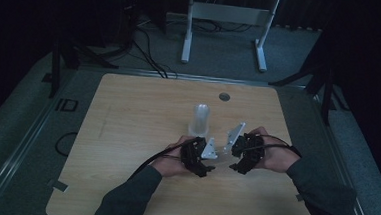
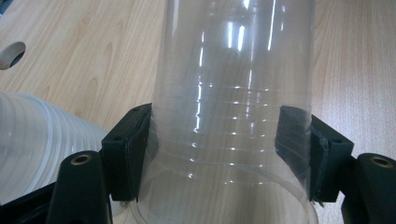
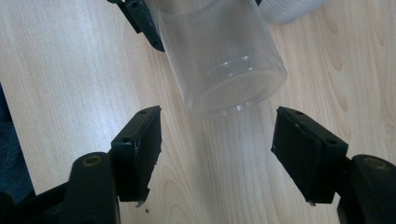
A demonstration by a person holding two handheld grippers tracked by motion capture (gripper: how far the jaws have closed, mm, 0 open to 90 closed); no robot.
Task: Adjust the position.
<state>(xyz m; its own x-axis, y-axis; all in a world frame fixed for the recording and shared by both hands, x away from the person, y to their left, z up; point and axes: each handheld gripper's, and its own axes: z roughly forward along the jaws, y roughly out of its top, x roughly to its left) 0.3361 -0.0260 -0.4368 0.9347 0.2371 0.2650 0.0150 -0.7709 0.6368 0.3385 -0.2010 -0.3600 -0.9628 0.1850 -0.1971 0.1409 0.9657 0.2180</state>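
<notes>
Left gripper view showed the left gripper (image 2: 212, 154) pinching a clear plastic cup (image 2: 233, 116), its two black pads pressed against the cup's opposite walls close to the open rim, with faint nested rings visible inside, which suggested more than one cup sat stacked there. Beside it, at the left edge, lay a stack of translucent ribbed plastic cups (image 2: 32, 140) on the pale wooden table (image 2: 93, 51).

Right gripper view showed the right gripper (image 3: 217, 140) with its jaws spread and nothing between them, lined up just short of the clear cup's closed base (image 3: 224, 60), which pointed toward it above the tabletop. The left gripper's black jaw was visible at the cup's far end.

From the high view, both of the person's hands met near the table's middle, left hand (image 1: 178, 159) and right hand (image 1: 266, 152) facing each other, forearms angled in from the bottom edge, with an upright stack of clear cups (image 1: 200, 119) standing just beyond them.

The step in hand looked like separating one cup from the held stack. Next, the right gripper would probably need to advance over the base, close on the outermost cup only, and pull straight away while the left kept its hold steady.
</notes>
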